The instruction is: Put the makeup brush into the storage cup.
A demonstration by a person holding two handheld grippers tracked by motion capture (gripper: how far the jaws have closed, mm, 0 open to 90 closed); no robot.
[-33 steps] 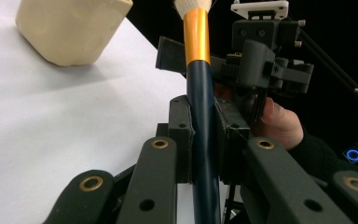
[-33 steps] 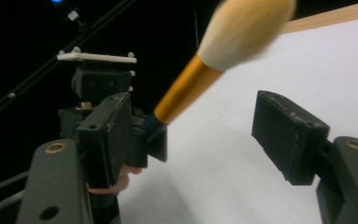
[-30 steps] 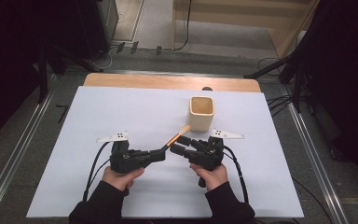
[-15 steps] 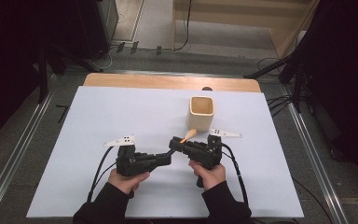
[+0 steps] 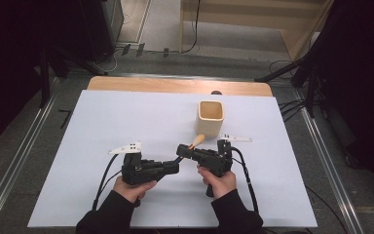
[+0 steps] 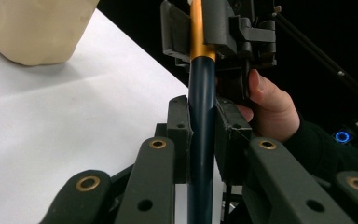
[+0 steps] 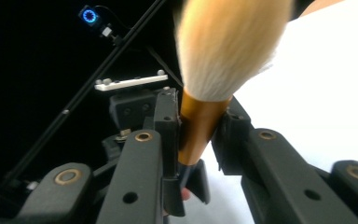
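A make-up brush with a dark blue handle [image 6: 201, 135], a gold ferrule [image 7: 199, 126] and pale bristles [image 7: 228, 42] is held between both grippers above the white table. My left gripper [image 6: 200, 112] is shut on the blue handle. Just beyond it, my right gripper [image 7: 198, 116] is shut on the ferrule. In the high view the left gripper [image 5: 175, 165] and right gripper [image 5: 181, 150] meet tip to tip near the table's front middle. The brush head [image 5: 198, 141] points toward the cream cup [image 5: 210, 118].
The white sheet [image 5: 126, 112] covers the table, with a bare wooden strip [image 5: 175, 85] along the far edge. The cup [image 6: 32, 28] stands upright just behind the right hand. Cables trail from both grippers toward the front edge.
Both hands have shifted a little to the right. The left gripper has slid nearer to the front edge, and the brush head has come closer to the cup.
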